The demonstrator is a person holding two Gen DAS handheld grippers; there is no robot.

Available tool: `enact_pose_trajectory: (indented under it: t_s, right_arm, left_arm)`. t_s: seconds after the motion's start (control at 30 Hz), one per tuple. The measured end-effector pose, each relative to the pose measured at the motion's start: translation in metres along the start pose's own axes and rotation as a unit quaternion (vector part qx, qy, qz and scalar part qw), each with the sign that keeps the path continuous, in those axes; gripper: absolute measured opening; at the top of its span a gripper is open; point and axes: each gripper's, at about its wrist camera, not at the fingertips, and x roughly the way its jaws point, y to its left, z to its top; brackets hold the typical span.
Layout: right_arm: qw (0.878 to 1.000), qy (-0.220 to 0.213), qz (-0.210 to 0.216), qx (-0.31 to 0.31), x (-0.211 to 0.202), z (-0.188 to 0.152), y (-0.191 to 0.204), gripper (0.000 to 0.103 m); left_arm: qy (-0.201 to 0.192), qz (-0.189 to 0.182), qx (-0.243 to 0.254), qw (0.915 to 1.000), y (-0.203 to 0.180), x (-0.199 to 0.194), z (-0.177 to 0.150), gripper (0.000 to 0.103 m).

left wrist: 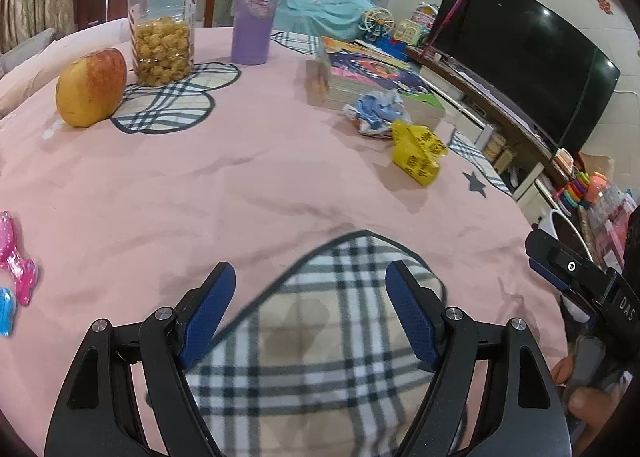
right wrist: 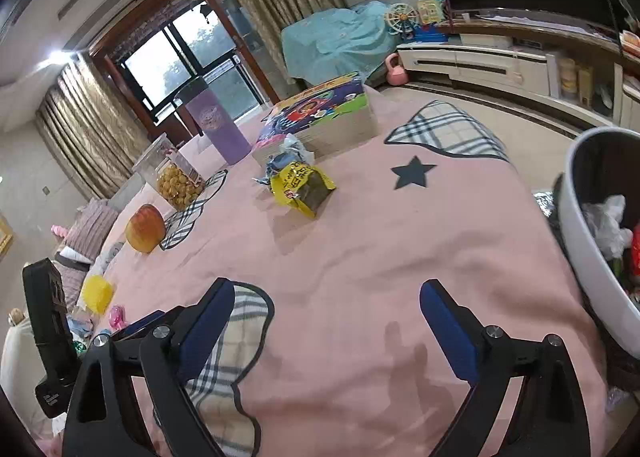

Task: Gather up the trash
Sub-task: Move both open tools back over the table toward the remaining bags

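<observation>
We are holding the right gripper (right wrist: pixel 326 321) and left gripper (left wrist: pixel 310 297) wide open, empty; the yellow wrapper (right wrist: pixel 301 187) is lying near the table's far edge, against crumpled blue wrapper (right wrist: pixel 282 159), risking a double grab.

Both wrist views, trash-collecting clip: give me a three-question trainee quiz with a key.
1. True or false: the yellow wrapper already lies in the bin.
2. Which sits nearest the crumpled blue wrapper? A) apple B) stack of books C) popcorn jar
3. Fill in: both the left gripper and the right gripper are ____ and hold nothing.

Key: 1 false, it lies on the pink cloth; 2 B; 3 open.
</observation>
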Motion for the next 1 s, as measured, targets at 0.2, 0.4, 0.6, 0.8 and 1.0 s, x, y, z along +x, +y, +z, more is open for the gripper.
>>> enact_pose_trajectory:
  t_s: [0.2, 0.4, 0.6, 0.8, 1.0]
  right_arm:
    - [1.0, 0.008, 0.009, -0.015, 0.023, 0.009, 0.009, 0.096]
    - [0.999, 0.018, 0.018, -0.023, 0.045, 0.02, 0.015, 0.096]
    - [0.999, 0.027, 0.027, -0.033, 0.066, 0.033, 0.02, 0.096]
    - [0.998, 0.033, 0.028, -0.042, 0.086, 0.047, 0.023, 0.096]
    - [0.998, 0.043, 0.019, -0.046, 0.11, 0.062, 0.024, 0.095]
  left_arm:
    - [0.002, 0.006, -0.008, 0.9999, 0.01, 0.009, 0.011, 0.079]
    - [0.004, 0.012, -0.008, 0.9999, 0.015, 0.02, 0.023, 0.079]
    - [0.006, 0.015, 0.004, 0.9999, 0.014, 0.033, 0.039, 0.079]
    - [0.01, 0.019, 0.005, 0.9998, 0.018, 0.046, 0.053, 0.079]
    - [0.018, 0.017, 0.003, 0.9997, 0.019, 0.06, 0.061, 0.079]
